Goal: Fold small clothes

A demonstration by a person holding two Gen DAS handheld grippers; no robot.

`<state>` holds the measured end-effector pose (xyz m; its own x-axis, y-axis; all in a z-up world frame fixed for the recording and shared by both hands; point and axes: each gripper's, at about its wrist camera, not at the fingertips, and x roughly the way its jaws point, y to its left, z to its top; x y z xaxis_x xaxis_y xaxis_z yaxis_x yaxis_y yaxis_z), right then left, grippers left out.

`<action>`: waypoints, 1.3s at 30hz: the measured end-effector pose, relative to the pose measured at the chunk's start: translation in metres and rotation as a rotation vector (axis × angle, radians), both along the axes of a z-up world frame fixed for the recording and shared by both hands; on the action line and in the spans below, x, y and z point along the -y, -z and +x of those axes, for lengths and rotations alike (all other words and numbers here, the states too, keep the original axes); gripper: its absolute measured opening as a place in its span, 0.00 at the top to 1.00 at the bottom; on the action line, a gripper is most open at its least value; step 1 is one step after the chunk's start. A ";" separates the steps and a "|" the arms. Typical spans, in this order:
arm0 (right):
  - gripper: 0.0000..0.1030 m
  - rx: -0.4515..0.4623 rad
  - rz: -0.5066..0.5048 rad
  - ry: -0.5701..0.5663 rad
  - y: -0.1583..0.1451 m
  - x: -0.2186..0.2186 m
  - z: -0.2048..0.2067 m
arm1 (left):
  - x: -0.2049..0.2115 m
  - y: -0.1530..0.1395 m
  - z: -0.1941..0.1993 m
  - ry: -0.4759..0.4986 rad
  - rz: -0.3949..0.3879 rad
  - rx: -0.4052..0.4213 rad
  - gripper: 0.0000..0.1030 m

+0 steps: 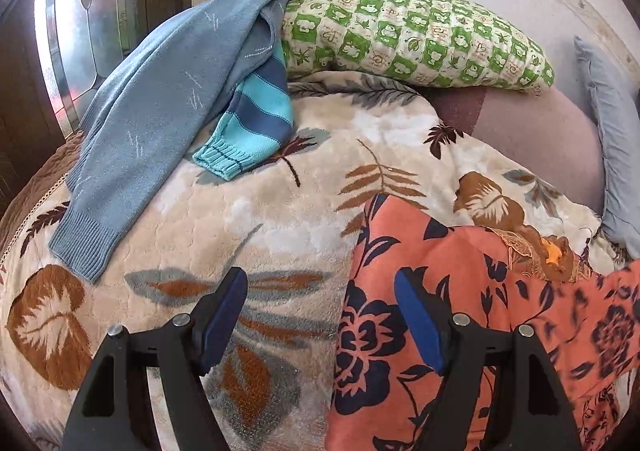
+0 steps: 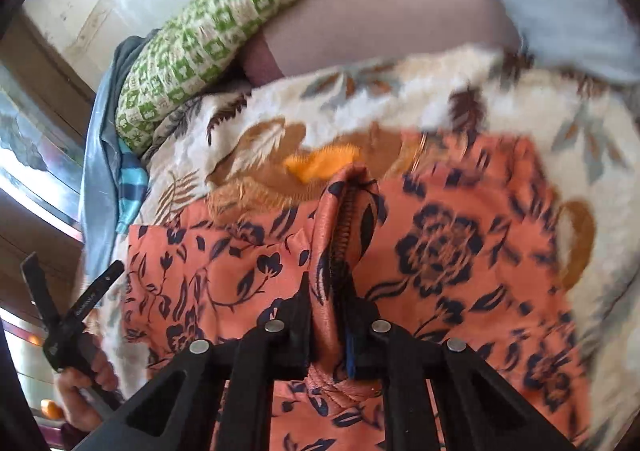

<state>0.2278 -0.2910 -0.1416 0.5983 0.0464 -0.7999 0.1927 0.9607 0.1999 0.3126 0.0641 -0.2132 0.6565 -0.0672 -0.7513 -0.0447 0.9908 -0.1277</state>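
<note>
An orange garment with dark blue flowers (image 1: 460, 323) lies on the leaf-print blanket (image 1: 240, 211), at the lower right of the left wrist view. My left gripper (image 1: 320, 291) is open and empty, above the garment's left edge. My right gripper (image 2: 332, 291) is shut on a bunched fold of the orange garment (image 2: 344, 211) and holds it up off the blanket. A grey-blue sweater (image 1: 160, 111) and a turquoise striped sleeve (image 1: 252, 131) lie at the far left.
A green checked pillow (image 1: 420, 35) lies at the back, with a mauve cushion (image 1: 540, 131) and a pale blue pillow (image 1: 616, 139) to its right. A window (image 1: 76, 31) and wooden frame stand at the left. My left hand and gripper handle (image 2: 68, 315) show in the right wrist view.
</note>
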 end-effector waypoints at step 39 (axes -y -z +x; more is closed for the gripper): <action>0.33 0.079 0.389 0.342 0.073 0.154 0.024 | 0.080 0.026 0.004 0.156 0.236 -0.076 0.24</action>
<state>0.2521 -0.4452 -0.2144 0.6892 0.1222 -0.7142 0.4522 0.6976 0.5557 0.3170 -0.0164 -0.2390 0.5930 0.0201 -0.8049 0.1096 0.9884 0.1054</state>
